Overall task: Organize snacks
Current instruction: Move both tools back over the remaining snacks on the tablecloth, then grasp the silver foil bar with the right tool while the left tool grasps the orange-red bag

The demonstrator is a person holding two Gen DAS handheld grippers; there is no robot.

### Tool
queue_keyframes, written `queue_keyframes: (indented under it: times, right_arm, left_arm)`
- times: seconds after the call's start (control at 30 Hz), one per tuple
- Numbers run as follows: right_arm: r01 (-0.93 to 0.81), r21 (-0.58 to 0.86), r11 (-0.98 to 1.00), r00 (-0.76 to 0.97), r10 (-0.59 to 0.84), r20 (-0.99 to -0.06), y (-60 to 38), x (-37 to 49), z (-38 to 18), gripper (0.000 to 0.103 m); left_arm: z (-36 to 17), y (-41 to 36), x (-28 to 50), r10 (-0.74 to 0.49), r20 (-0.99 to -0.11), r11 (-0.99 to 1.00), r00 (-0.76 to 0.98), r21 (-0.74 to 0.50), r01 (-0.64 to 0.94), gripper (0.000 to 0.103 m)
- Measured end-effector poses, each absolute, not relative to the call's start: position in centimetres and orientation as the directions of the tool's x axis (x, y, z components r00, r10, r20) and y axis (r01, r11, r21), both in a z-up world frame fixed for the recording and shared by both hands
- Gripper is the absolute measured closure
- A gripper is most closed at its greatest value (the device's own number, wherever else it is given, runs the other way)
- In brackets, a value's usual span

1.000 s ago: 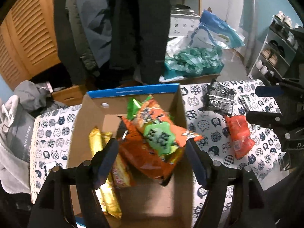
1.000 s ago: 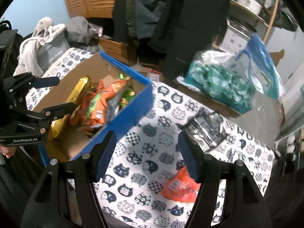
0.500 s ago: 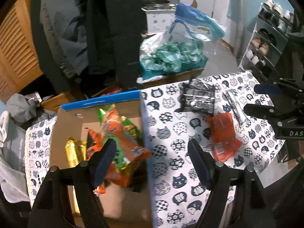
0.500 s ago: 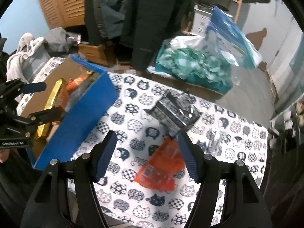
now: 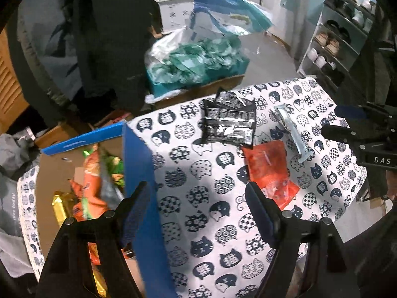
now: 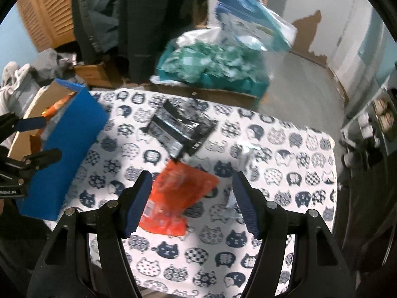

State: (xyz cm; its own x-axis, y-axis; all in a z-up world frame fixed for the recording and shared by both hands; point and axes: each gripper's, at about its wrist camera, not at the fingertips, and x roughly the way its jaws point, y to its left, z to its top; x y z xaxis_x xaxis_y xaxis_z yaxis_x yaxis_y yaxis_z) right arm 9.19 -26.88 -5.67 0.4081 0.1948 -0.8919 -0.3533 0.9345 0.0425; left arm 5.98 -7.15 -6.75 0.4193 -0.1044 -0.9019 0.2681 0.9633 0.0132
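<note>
Right gripper [image 6: 191, 201]: jaws parted to a middling gap, nothing between the pads, poised above the orange packet [image 6: 177, 198], which lies flat near the front edge of the table [image 6: 310, 198]. Left gripper [image 5: 198, 211]: jaws just widened, likewise holding nothing, poised over bare cat-print cloth with the left finger [image 5: 135, 213] in line with the blue wall of the box [image 5: 141, 178].

Sorted so far: box at the left end of the table, already holding several packets, among them orange-and-green bags [image 5: 93, 178] and gold wrappers [image 5: 59, 208] against its left wall. Exact count not readable from either view.

Left to sort, 3 groups on the cloth:
1. Orange packet, nearest the front edge, directly under the right gripper.
2. Black-and-silver packets [image 5: 229, 121], a stack of at least 2, toward the back edge and touching or nearly touching the orange packet's far corner.
3. Pale, clear-wrapped bar [image 5: 290, 129], toward the right edge, just beside the orange packet; blurred in the right wrist view.

Judged state: task partly done, box part-filled with room to spare, 3 groups outstanding. Probable step in hand: approach to the orange packet with the right gripper, no contact yet.
</note>
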Motion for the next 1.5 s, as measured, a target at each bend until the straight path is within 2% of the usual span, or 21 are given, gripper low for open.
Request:
queue_keyframes:
  times: [0.43,0.87,1.33,1.4,1.47,1.5]
  right_arm:
    - [-0.261,0.038,0.965,0.353,0.132,-0.926,-30.8,11.9,-10.2,0.036]
    - [-0.223,0.011,0.975,0.253,0.068,-0.965,-31.7,15.4,-17.4,0.036]
    - [-0.213,0.010,0.977,0.207,0.055,-0.977,-32.1,16.2,-20.1,0.036]
    - [-0.222,0.002,0.975,0.201,0.048,-0.978,-31.9,16.2,-20.5,0.050]
    - [-0.238,-0.004,0.971,0.192,0.043,-0.980,-31.7,16.1,-20.7,0.070]
    - [-0.248,-0.012,0.969,0.192,0.036,-0.981,-31.6,15.9,-20.8,0.072]
  left_arm:
    - [-10.4,-10.7,8.7,-0.113,-0.922,0.953,0.371,0.004,0.303,0.024]
    - [-15.6,-13.3,10.5,-0.092,-0.943,0.936,0.319,0.027,0.350,0.024]
    - [-18.5,-13.6,11.4,-0.123,-0.961,0.944,0.248,-0.036,0.329,0.024]
    - [-18.6,-13.7,11.4,-0.130,-0.962,0.946,0.240,-0.047,0.321,0.024]
    - [-18.7,-13.8,11.5,-0.145,-0.962,0.948,0.230,-0.069,0.311,0.024]
    - [-18.7,-13.9,11.5,-0.153,-0.962,0.948,0.226,-0.078,0.308,0.024]
